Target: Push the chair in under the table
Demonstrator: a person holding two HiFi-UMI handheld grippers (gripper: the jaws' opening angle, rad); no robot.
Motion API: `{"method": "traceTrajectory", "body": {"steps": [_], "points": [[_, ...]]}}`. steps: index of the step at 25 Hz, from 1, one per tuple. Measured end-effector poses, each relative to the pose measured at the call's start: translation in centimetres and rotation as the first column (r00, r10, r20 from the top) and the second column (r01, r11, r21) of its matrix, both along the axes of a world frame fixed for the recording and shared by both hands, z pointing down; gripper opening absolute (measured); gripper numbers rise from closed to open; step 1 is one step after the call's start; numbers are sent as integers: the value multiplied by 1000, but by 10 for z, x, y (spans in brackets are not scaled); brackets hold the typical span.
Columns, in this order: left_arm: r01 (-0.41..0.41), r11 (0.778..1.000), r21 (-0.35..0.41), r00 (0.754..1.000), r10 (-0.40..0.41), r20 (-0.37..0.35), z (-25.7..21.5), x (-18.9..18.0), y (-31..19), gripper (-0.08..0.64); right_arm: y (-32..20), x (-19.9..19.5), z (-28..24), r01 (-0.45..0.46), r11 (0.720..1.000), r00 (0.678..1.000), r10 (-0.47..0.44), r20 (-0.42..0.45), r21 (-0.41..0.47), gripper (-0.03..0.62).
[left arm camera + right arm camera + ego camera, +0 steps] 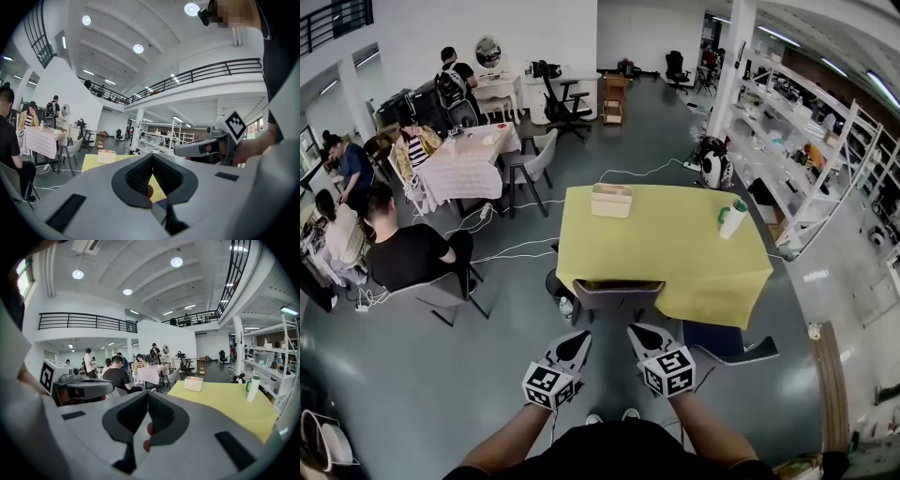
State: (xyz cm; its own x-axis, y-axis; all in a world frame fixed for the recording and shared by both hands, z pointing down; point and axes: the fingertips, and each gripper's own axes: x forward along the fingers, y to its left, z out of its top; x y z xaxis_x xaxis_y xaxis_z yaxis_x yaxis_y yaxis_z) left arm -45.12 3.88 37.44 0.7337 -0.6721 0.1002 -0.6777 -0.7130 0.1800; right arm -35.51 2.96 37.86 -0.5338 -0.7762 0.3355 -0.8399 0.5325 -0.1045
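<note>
At the near edge of the table [675,253], about midway along it, the chair [617,292] is seen with its back toward the person. Its seat is apparently hidden partly beneath the yellow cloth, and how far in it sits cannot be told. Just short of the chair's back, and not touching it, the left gripper [578,339] and the right gripper [639,333] are held side by side, each with its jaws pressed together and nothing between them. Several risks can be judged from this. With closed tips, contact would be made over two small spots on the curved top of the back, so the tips could slip off upward or sideways if the push is applied too high. If one gripper is pressed harder than the other, the chair would be turned. A leg could then be caught on a table leg or on the dark round object [555,281] under the near left corner. The hanging cloth could be dragged along by the chair's back, so that the box [611,200] at the far edge is shifted or the bottle [732,218] near the right edge is toppled. A second seat [727,342] by the near right corner could be bumped.
</note>
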Motion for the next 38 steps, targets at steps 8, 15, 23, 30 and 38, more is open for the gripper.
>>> {"method": "traceTrajectory", "body": {"steps": [8,15,23,30,38], "points": [[-13,1000,-11,1000,13,2,-3,15,19,8,21,12,0,-7,1000,1000,7,4,-14,15],[-90,996,-19,996,91,6,1,38,29,8,38,35,1,-77,997,997,78,4,-14,15],[-249,968,-29,969,249,2,14,98,38,8,64,96,13,-244,970,970,244,2,-14,15],[-450,893,-19,893,450,-1,14,186,60,8,107,182,16,-453,892,892,453,3,-8,15],[-725,689,-11,689,725,-12,10,320,137,8,212,292,13,-724,690,690,724,6,-7,15]]}}
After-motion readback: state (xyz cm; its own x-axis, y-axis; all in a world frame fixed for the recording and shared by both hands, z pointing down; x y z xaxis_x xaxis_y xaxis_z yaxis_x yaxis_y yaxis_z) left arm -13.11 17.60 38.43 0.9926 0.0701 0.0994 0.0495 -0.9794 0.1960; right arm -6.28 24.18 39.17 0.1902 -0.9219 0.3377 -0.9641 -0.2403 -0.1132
